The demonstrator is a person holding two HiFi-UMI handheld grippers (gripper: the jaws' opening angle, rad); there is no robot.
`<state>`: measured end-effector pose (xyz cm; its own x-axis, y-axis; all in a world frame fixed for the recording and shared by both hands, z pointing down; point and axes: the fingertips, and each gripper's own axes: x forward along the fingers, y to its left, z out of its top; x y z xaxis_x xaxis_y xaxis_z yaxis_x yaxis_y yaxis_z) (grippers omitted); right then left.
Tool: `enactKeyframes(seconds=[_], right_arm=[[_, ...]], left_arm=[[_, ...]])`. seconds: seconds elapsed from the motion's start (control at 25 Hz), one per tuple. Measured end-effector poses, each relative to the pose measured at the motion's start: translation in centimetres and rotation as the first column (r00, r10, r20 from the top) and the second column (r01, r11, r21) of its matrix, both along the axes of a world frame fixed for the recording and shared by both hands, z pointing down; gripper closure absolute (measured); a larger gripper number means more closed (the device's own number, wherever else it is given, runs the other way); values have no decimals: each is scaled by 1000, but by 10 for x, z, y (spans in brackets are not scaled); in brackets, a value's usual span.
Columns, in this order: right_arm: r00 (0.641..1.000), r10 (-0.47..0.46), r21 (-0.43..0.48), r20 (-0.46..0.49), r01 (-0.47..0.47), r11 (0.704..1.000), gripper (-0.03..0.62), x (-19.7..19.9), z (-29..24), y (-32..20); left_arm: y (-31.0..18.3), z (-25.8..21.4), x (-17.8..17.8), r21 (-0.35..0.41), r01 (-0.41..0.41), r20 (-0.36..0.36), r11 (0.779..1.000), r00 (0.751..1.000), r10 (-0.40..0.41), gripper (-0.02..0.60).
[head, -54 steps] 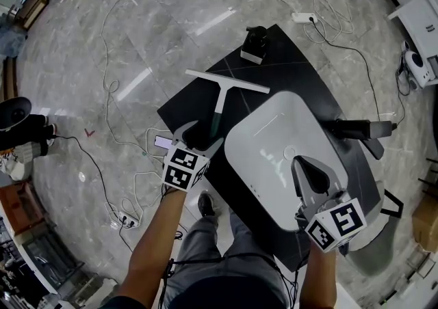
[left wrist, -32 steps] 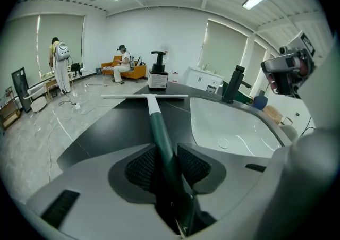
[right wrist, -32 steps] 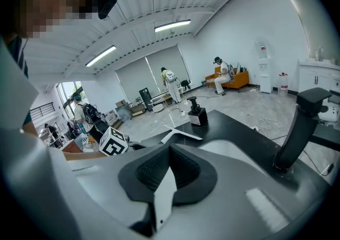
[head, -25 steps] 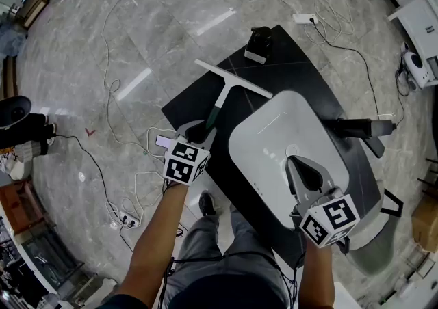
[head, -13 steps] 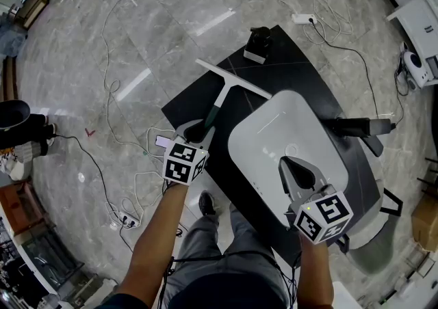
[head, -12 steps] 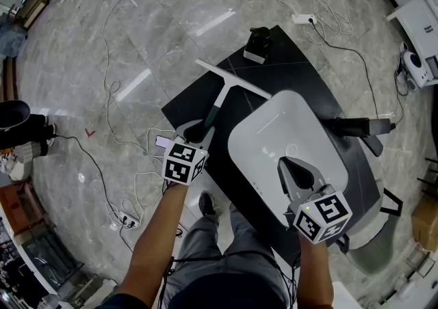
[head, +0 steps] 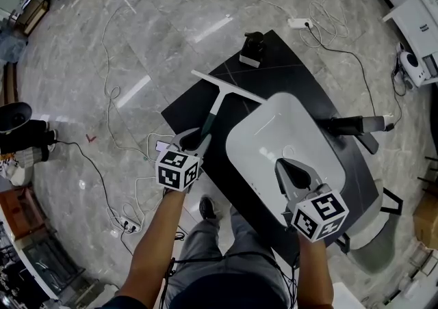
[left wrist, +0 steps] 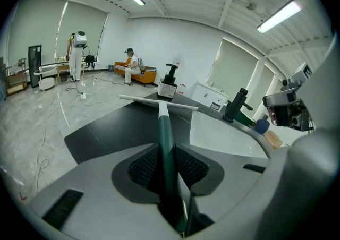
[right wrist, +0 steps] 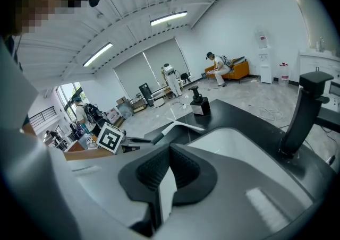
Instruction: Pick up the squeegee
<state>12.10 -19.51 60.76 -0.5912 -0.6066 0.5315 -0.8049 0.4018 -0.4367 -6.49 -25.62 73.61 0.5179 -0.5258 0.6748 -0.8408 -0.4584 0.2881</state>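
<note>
Your squeegee (head: 215,106) lies over the left part of the black table (head: 291,61), with its white blade toward the far side and its green handle running back to you. Your left gripper (head: 194,137) has its jaws clamped on that handle, the pads pressing it from both sides. Just to its right is the white sink basin (head: 270,126), whose rim runs close alongside the handle. A black faucet (head: 352,124) stands at the basin's right edge, and a small black device (head: 251,48) sits on the table's far corner, well apart from the blade. Cables (head: 120,24) trail across the floor around the table.

About two seconds ago the left jaws stood open around the handle's end and the blade lay squarer across the table. Now they grip it and the blade sits at a slant. The blade may be slightly off the tabletop, but the view doesn't settle it.

The basin shows only its drain (head: 289,152). Your right gripper (head: 285,165) hovers over its near end, jaws closed on nothing.
</note>
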Motion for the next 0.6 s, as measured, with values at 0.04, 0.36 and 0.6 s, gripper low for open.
enactKeyframes(seconds=[0.04,0.36,0.6], right_arm=[[1000,2,-1,0,-2,1000,584,0,0,1],[1000,-15,-40,6,15,999,584,-12,10,8],[999,-35,-57,12,35,998,584,-27,12,10]], left_arm=[[0,-1,0,-3,4,-12,1000,1000,-4,486],[2,-8,-2,-4,-6,-40,1000,999,6,486],[9,-12,-6,-5,-17,-51,1000,999,17,486]])
